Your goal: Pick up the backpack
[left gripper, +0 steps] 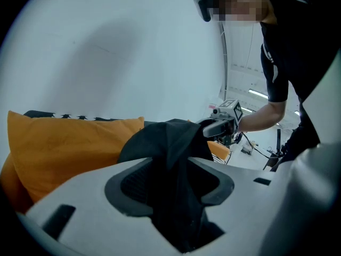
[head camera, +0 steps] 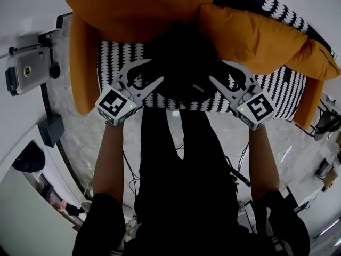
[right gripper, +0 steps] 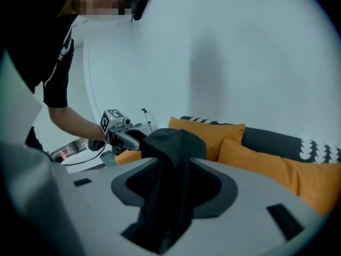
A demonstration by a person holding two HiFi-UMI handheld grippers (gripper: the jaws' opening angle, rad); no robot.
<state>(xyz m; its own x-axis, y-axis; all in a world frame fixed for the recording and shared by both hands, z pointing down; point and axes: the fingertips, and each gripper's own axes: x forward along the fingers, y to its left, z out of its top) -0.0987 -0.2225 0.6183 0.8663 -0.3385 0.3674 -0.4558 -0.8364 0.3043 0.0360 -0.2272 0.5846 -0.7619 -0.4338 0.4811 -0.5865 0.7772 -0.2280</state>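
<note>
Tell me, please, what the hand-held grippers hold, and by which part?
Nothing is clamped: the left hand-held gripper and right hand-held gripper stand open, each around a fold of the backpack.

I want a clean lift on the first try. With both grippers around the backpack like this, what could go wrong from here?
1. The left gripper and right gripper stand open with only soft folds of the black backpack between the jaws; thin fabric may slip out on closing or lifting.
2. The backpack sits right by the orange cushions, which might get dragged along.
</note>
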